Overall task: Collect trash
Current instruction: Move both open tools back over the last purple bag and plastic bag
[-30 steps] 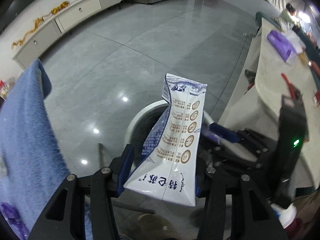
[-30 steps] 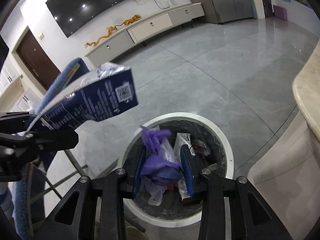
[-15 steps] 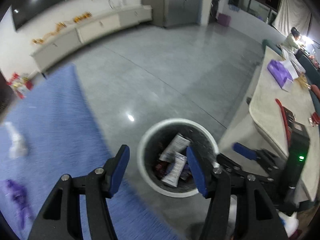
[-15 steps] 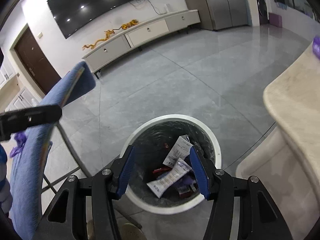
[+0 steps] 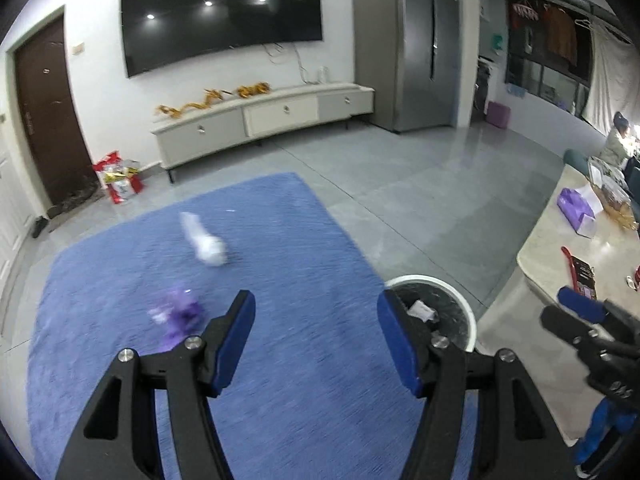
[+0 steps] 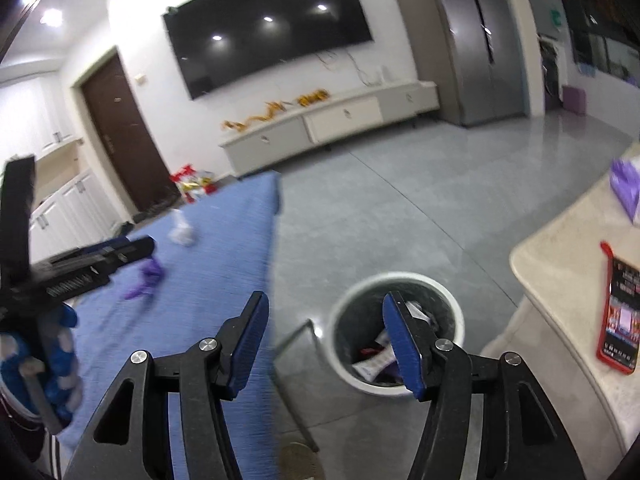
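A white round trash bin [image 5: 464,312] [image 6: 452,304] stands on the grey floor with cartons and wrappers inside. Beside it is a table under a blue cloth [image 5: 280,360] [image 6: 224,248]. On the cloth lie a crumpled white tissue [image 5: 206,242] [image 6: 182,234] and a purple wrapper [image 5: 178,314] [image 6: 146,276]. My left gripper [image 5: 316,316] hovers above the cloth, its jaws opening with nothing between them. My right gripper [image 6: 324,316] hangs above the floor between table and bin, jaws also opening and empty.
A beige counter [image 6: 568,280] [image 5: 600,248] at the right carries a purple tissue box [image 5: 576,212] and a red-cased phone [image 6: 618,320]. A seated person [image 5: 618,140] is far right. A TV cabinet [image 5: 264,116] lines the back wall. The table's metal leg [image 6: 296,380] stands by the bin.
The milk carton left my left gripper and the purple wrapper left my right one; both landed in the bin. Both grippers opened wider, rose and swung from the bin toward the blue table.
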